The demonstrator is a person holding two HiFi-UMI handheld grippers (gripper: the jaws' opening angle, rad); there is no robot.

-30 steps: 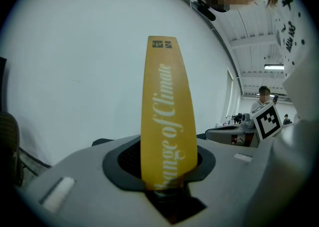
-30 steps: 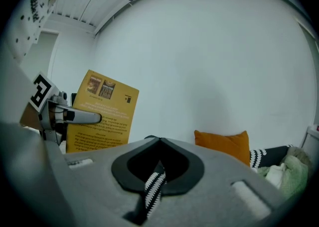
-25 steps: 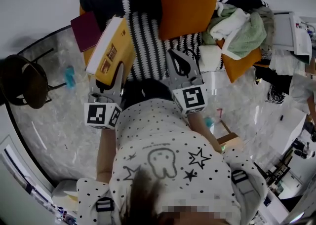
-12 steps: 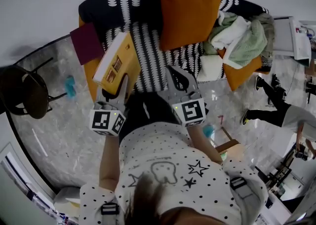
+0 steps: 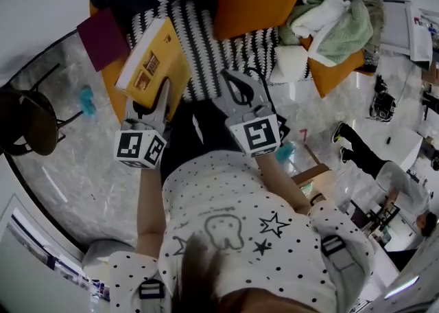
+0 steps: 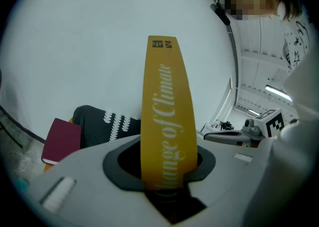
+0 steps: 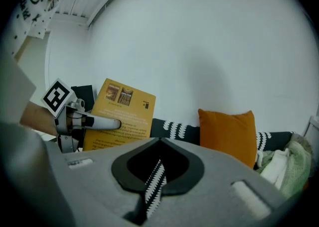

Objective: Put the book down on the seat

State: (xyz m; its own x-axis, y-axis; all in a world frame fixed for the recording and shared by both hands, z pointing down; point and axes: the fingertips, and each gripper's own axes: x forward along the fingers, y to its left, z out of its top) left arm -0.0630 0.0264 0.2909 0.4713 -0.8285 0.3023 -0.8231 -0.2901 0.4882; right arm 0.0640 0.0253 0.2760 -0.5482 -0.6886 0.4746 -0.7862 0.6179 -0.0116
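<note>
Book (image 6: 167, 101) pinched spine-out between fingers of left gripper (image 6: 167, 171); right gripper (image 7: 154, 173) fingers together

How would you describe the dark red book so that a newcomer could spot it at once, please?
Find the black-and-white patterned sofa; in the head view, look to its left end. The dark red book sits there, next to the yellow book clamped in the left gripper. Unlike that one, its cover is plain and nothing holds it.
</note>
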